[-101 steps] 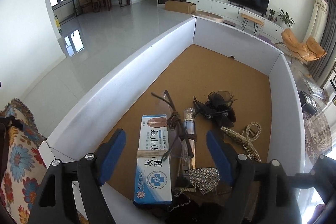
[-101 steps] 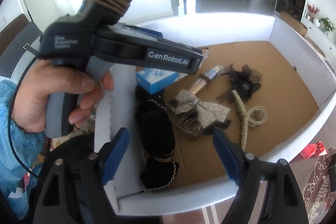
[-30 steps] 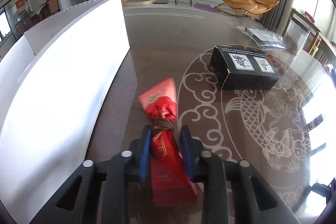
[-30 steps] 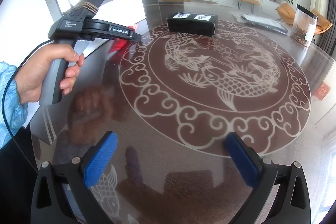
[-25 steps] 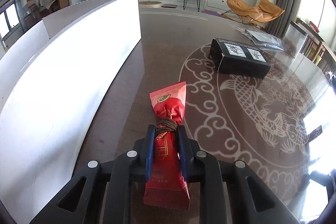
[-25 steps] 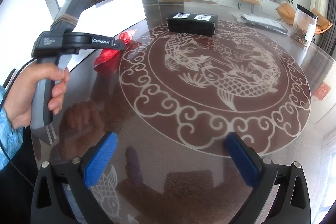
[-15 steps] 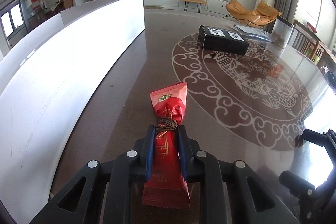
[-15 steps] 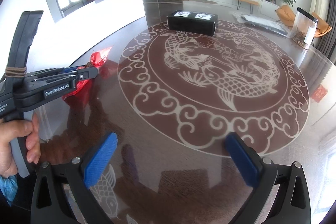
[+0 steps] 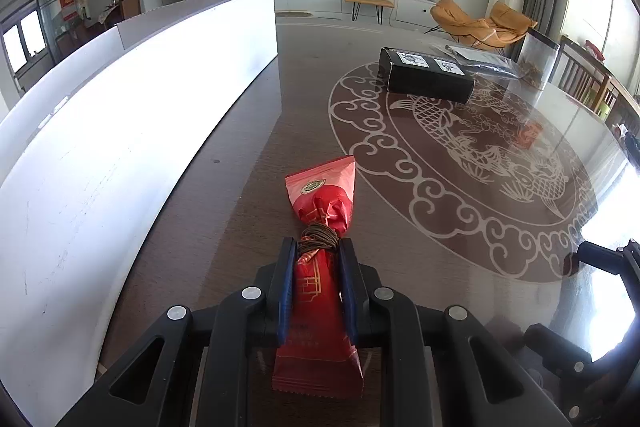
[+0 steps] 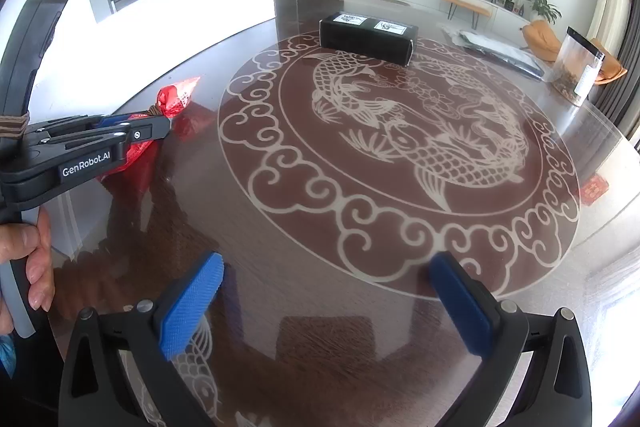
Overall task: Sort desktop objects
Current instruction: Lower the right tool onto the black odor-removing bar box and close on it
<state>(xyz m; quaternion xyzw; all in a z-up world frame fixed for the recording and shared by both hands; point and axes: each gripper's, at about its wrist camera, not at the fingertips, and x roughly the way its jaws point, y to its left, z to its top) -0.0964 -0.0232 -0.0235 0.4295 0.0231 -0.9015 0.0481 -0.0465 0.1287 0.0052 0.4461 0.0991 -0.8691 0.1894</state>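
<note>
My left gripper is shut on a red snack packet with a brown elastic band wound round its middle. It holds the packet lengthwise just above the dark glass table. In the right wrist view the left gripper is at the left, the red packet sticking out beyond its fingers. My right gripper is open and empty, over the table's near edge. The white-walled sorting box stands to the left of the packet.
A black carton lies at the far side of the fish pattern; it also shows in the right wrist view. A clear jar and a dark plastic bag sit at the far right. The right gripper's frame shows at right.
The left gripper left the box, closed on the red packet on the table and has drawn back toward me with it. The right gripper has stayed open over the near edge.
</note>
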